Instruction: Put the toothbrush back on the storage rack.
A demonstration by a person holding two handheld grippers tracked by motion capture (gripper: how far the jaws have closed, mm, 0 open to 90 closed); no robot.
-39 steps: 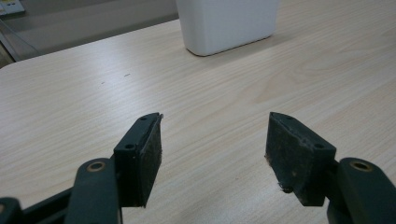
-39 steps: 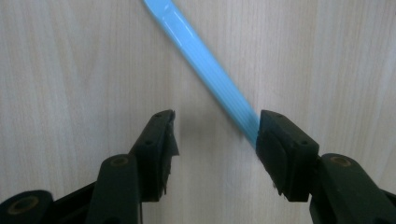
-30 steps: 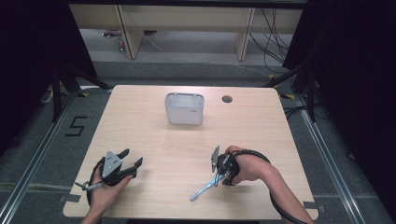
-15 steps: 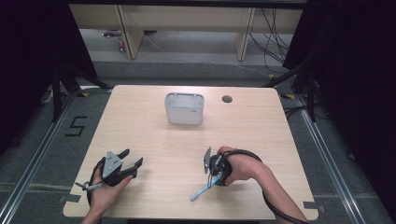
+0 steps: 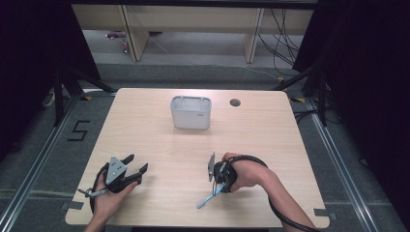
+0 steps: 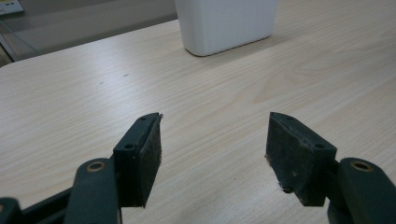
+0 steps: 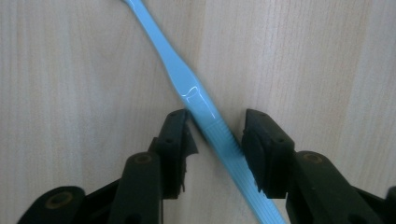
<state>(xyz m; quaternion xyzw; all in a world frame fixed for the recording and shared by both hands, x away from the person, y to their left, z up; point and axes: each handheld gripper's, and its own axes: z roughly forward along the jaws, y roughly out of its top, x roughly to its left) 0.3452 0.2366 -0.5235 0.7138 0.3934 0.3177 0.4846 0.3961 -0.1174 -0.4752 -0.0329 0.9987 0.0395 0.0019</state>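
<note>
Item: light blue toothbrush (image 7: 205,109), lying flat on the desk (image 5: 270,140), lower centre of the high view (image 5: 209,197), just below the right hand.

Long axis: in the right tongs' own view the handle runs on a diagonal from the upper left of the frame down to the lower right, crossing the gap between the jaws askew rather than square to them. In the high view it points from the hand toward the lower left of the frame.

Right tongs (image 7: 215,140): pointed straight down at the desk, jaws straddling the ribbed part of the handle. They have just been closing, with the toothbrush between them. The right pad appears to meet the handle's edge; the left pad stands just off it. Judged not yet a firm grip. The skew of the handle suggests the pads will catch it at opposite corners and may swing it as they finish closing.

Left tongs (image 6: 212,144): released, jaws wide, nothing between them, resting at the lower left of the high view (image 5: 133,169), well apart from the toothbrush. The right hand is plainly the nearer.

White bin (image 5: 191,112): upper centre of the desk, well apart from both tongs, a likely destination.
</note>
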